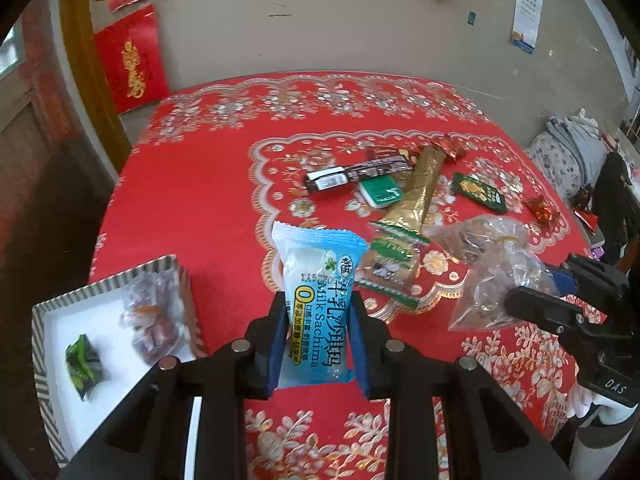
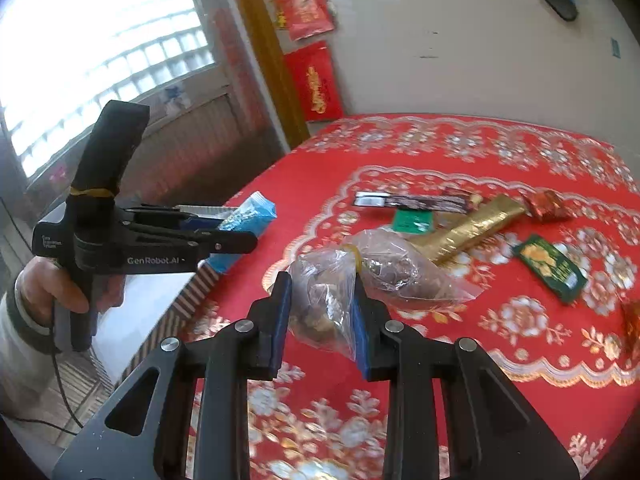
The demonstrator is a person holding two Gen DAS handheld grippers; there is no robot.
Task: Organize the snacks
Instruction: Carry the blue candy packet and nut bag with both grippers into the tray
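Observation:
My left gripper (image 1: 319, 304) is shut on a blue Milk Sachima packet (image 1: 320, 292), held upright above the red tablecloth. The right wrist view shows this same gripper (image 2: 240, 236) from the side with the blue packet (image 2: 250, 220) sticking out of it. My right gripper (image 2: 320, 292) is shut on a clear plastic bag of brown snacks (image 2: 324, 304), lifted off the cloth, and it also appears at the right of the left wrist view (image 1: 532, 300) with the bag (image 1: 492, 276). A striped white tray (image 1: 64, 320) at lower left holds a green candy (image 1: 83, 364) and a clear pack of brown pieces (image 1: 150, 320).
Loose snacks lie on the cloth: a gold bar (image 1: 420, 188), a dark bar (image 1: 356, 174), a green square pack (image 1: 380, 194), a dark green packet (image 1: 480, 192), a green-edged cracker pack (image 1: 392, 264), red candies (image 1: 540, 206). A hand (image 2: 52, 284) grips the left tool.

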